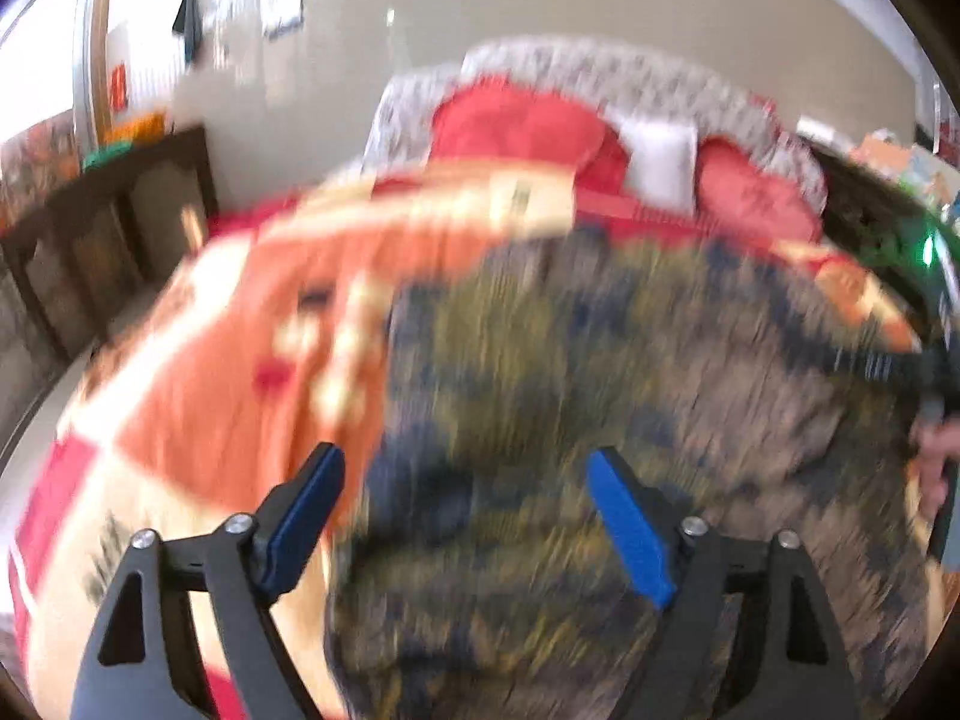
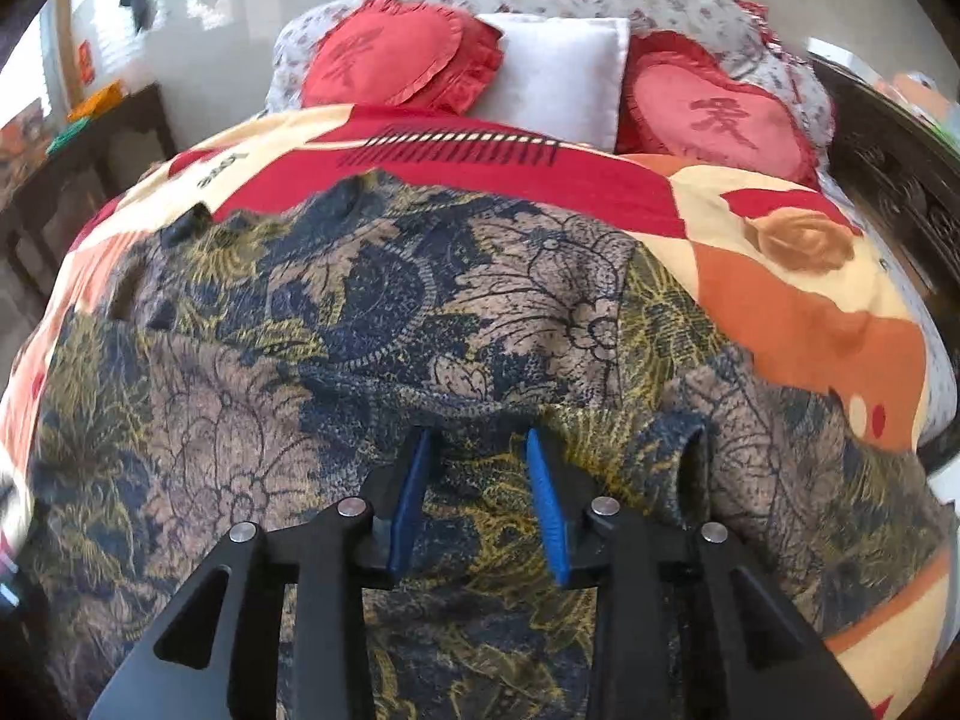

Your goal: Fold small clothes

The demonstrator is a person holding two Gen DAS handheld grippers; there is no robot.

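Left gripper (image 1: 465,489) jaws wide, empty | right gripper (image 2: 480,468) jaws slightly parted, gripping nothing | floral garment (image 2: 420,312) lies rumpled on my bedspread (image 2: 810,324) | folding looks barely begun.

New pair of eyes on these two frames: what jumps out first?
The dark floral garment in blue, tan and yellow sprawls across the near half of the bed, directly under both grippers. Behind it, two red heart-shaped cushions flank a white pillow at the headboard. The red, orange and cream bedspread shows around the garment.
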